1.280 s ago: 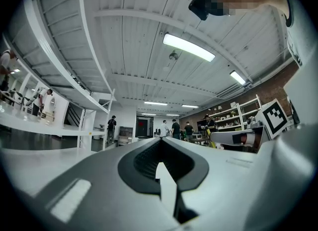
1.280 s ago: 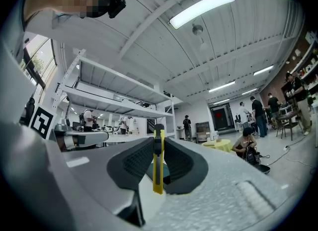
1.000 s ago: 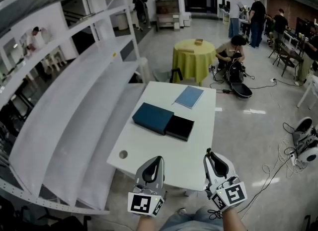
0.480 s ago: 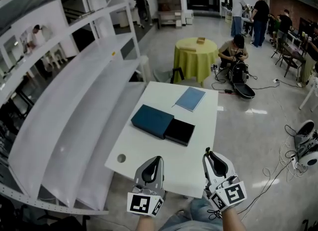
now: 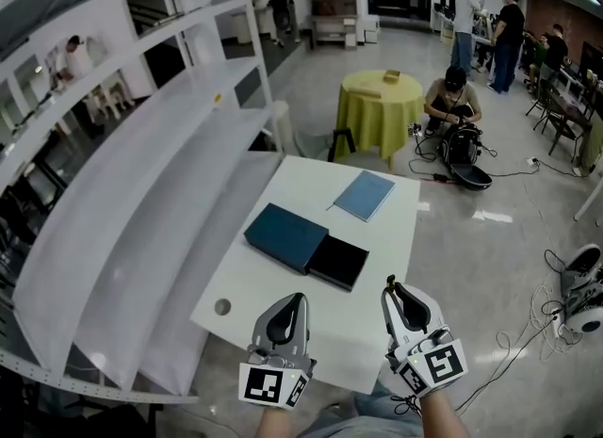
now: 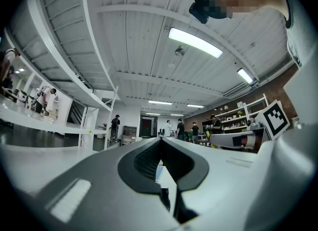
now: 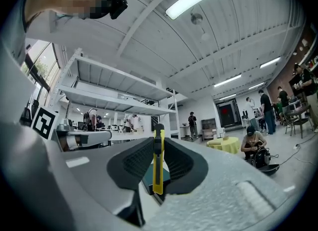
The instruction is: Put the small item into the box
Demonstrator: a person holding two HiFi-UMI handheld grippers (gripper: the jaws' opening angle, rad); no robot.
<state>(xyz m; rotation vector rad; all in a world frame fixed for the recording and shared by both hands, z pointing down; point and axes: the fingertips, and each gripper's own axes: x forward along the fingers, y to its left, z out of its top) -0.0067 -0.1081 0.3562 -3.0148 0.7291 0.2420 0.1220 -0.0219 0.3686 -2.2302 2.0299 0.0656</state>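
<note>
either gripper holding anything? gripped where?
The right gripper is shut on a yellow utility knife, clamped by its flat sides around mid-length, both ends sticking out. The left gripper is shut, empty.

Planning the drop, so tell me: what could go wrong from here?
1. The thin yellow cutter is clamped in the right tool; it could pivot or slip during the reach.
2. I cannot tell whether the teal box or black box is open; a lid would block the drop.
</note>
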